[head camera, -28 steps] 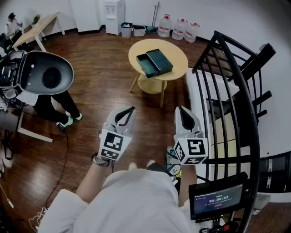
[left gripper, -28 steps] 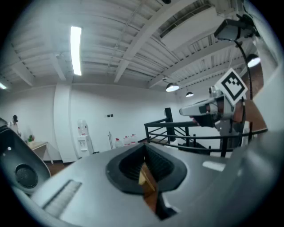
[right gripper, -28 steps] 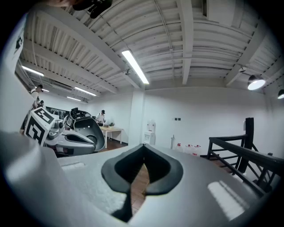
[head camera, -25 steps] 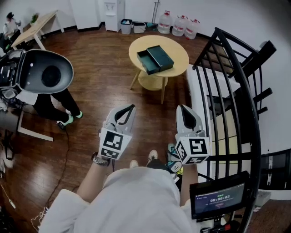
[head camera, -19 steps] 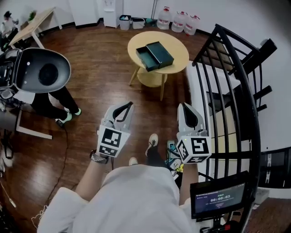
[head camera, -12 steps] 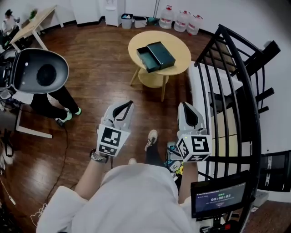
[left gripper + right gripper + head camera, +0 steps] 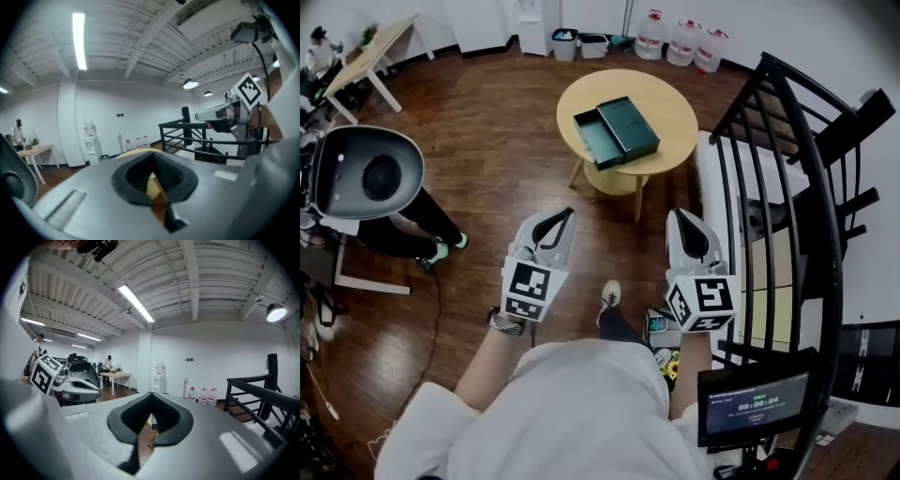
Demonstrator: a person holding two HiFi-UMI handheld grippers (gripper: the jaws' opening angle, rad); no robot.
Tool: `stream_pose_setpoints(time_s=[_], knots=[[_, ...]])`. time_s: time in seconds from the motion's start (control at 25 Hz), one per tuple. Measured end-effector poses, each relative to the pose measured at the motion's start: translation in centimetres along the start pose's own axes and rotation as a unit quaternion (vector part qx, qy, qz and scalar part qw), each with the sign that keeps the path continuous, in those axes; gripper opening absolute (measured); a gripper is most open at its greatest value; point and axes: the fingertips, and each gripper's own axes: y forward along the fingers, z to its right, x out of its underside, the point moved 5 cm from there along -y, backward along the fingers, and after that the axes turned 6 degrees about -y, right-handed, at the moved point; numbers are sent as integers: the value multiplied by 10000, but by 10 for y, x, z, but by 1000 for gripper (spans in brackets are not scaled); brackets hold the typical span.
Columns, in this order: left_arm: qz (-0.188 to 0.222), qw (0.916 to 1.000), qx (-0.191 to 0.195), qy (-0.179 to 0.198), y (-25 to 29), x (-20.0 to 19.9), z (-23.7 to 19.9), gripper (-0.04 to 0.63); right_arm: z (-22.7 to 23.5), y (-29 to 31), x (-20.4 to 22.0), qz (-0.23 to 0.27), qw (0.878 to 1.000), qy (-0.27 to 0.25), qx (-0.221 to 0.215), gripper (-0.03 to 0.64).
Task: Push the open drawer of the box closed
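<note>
A dark green box [image 7: 630,126] lies on a round wooden table [image 7: 670,103] ahead of me, its drawer [image 7: 592,138] pulled out toward the left. Both grippers are held at waist height, well short of the table. My left gripper [image 7: 564,215] points forward over the wood floor, jaws shut with nothing between them. My right gripper [image 7: 674,216] is likewise shut and empty. In the left gripper view the left gripper [image 7: 152,154] looks over the table's edge [image 7: 136,151]. The right gripper [image 7: 151,394] shows in its own view, and the box is hidden there.
A black metal railing [image 7: 776,178] runs along my right. A grey round-shelled machine [image 7: 366,173] and a person's legs [image 7: 412,225] are at the left. Water bottles [image 7: 680,42] and bins stand by the far wall. A small screen [image 7: 754,407] sits at lower right.
I have stepped forward: a shoe now shows below the grippers, and the table with the box has come a little closer. Both grippers stay shut and level.
</note>
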Motion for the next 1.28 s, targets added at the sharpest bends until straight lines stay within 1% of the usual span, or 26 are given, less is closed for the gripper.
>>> stream_pose_setpoints(time_s=[0.16, 0.32, 0.52, 0.64, 0.8, 0.92, 1.08, 1.28], knots=[[-18, 10000, -32, 1, 41, -12, -3, 6, 32, 28, 3, -57, 9999, 2, -125, 3], [-150, 9999, -46, 22, 76, -20, -4, 7, 61, 52, 7, -100, 9997, 18, -228, 3], [-70, 9999, -154, 2, 109, -32, -10, 6, 89, 80, 7, -63, 9992, 18, -389, 3], [-99, 9997, -231, -4, 124, -35, -13, 6, 101, 95, 8, -60, 9989, 14, -456, 3], [-202, 9993, -293, -130, 135, -32, -23, 6, 108, 110, 8, -101, 9984, 51, -546, 3], [-199, 9991, -295, -221, 139, -30, -30, 7, 109, 117, 9, -164, 9984, 22, -542, 3], [-173, 9993, -235, -219, 146, -30, -38, 6, 112, 127, 10, -227, 9986, 12, -480, 3], [-176, 9995, -140, -220, 151, -33, -53, 6, 108, 137, 1, -220, 9988, -6, -439, 3]])
